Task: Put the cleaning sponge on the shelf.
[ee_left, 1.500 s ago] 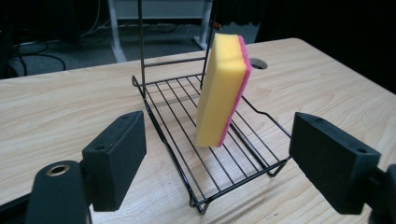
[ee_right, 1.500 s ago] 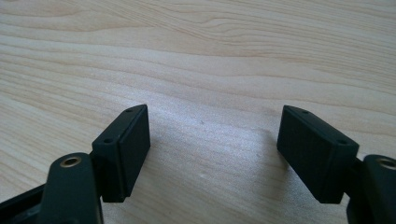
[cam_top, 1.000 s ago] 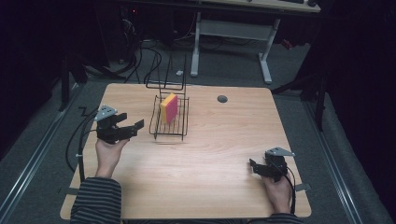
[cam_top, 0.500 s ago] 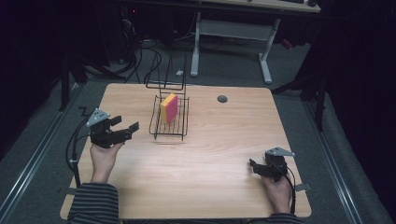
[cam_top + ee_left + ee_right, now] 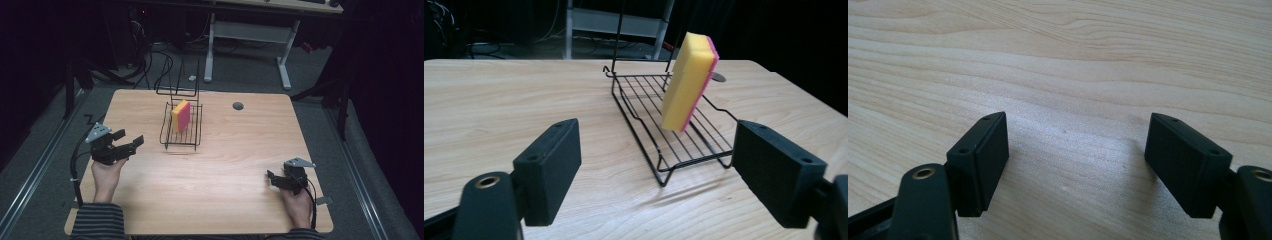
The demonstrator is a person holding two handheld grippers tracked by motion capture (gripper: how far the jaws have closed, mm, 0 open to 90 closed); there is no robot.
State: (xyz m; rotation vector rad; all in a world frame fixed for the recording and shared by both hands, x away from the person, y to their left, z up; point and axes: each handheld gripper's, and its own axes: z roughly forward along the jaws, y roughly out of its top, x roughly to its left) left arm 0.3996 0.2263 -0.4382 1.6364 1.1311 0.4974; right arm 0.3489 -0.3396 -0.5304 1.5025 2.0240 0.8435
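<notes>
Since the earlier frame, the left gripper (image 5: 131,145) has drawn back from the wire rack (image 5: 181,131) toward the table's left edge, so a wider strip of bare wood now lies between the two. Its jaws stand apart with nothing between them, pointing toward the rack. The right gripper (image 5: 272,177) has kept its place near the front right corner of the table (image 5: 240,165), and its jaws are likewise apart and empty, just above plain wood in the right gripper view.

At the middle of the table, toward the far edge, the rack carries a sponge (image 5: 181,116), yellow with a pink face, standing on edge. In the left gripper view the sponge (image 5: 689,80) is tilted, its lower edge on the rack's floor wires (image 5: 659,125), and rack and sponge are framed between the left gripper's (image 5: 656,172) two black jaws but well beyond them. A small round grey grommet (image 5: 238,106) sits in the tabletop to the right of the rack, near the far edge.
</notes>
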